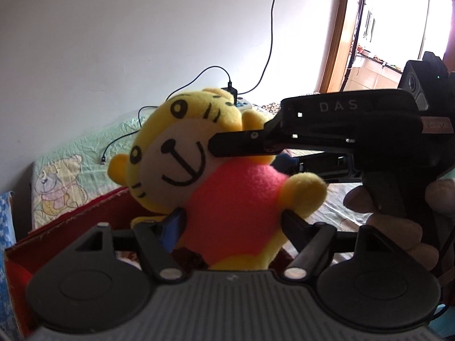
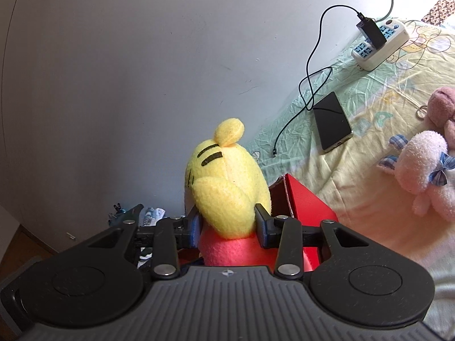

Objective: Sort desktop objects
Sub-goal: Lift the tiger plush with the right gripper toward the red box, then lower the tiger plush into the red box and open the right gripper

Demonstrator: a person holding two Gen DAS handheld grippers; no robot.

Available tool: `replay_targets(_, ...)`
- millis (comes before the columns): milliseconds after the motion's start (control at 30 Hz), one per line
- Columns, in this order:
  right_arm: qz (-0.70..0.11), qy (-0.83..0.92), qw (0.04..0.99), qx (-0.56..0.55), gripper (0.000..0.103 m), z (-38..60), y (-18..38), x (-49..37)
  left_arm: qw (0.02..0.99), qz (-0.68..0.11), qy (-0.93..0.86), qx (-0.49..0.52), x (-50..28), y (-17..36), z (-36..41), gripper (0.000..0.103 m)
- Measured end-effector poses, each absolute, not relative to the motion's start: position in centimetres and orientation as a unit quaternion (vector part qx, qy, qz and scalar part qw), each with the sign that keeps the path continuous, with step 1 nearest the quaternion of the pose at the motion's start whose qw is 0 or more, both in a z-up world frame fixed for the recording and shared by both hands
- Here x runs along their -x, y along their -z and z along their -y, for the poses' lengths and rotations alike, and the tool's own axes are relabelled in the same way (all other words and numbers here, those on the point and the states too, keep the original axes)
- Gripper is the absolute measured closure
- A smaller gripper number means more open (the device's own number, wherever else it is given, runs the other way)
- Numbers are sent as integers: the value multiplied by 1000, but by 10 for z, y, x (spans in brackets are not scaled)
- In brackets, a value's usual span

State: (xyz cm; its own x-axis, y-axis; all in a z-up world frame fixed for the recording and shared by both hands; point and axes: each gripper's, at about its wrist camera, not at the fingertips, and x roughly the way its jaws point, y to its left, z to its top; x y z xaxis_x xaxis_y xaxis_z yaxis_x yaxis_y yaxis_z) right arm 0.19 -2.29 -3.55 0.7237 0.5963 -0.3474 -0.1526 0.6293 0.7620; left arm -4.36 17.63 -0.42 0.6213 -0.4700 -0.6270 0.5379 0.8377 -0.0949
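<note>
1. Both tongs are gripping the same tiger plush toy (image 1: 216, 176). The left tongs (image 1: 231, 221) are pinching its pink torso, and the right tongs (image 2: 227, 224) are clamping the head near the neck, coming in from three o'clock in the left view.
2. The toy is hanging in the air above the red box (image 2: 307, 201), which is sitting at the edge of the bed (image 2: 355, 170).
3. Its long axis is running roughly upright, head tilting toward eleven o'clock, face turning to the left camera.
4. The box is lying directly beneath, so I judge a straight lowering is what is coming.
5. A pink plush toy (image 2: 426, 170) and a phone (image 2: 332, 122) are lying on the bed at two o'clock.
</note>
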Motion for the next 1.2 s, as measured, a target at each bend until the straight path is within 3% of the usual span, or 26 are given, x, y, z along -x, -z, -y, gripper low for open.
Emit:
replay_targets(467, -333, -110, 891, -289, 63, -28, 46, 12, 878, -387, 278, -48, 36, 40, -206, 16)
replay_targets(1000, -341, -70, 921, -175, 65, -53, 49, 11, 869, -427, 242, -64, 26, 63, -203, 17)
replay_targets(1200, -349, -81, 916, -182, 60, -49, 54, 3, 863, -440, 241, -58, 20, 68, -197, 17)
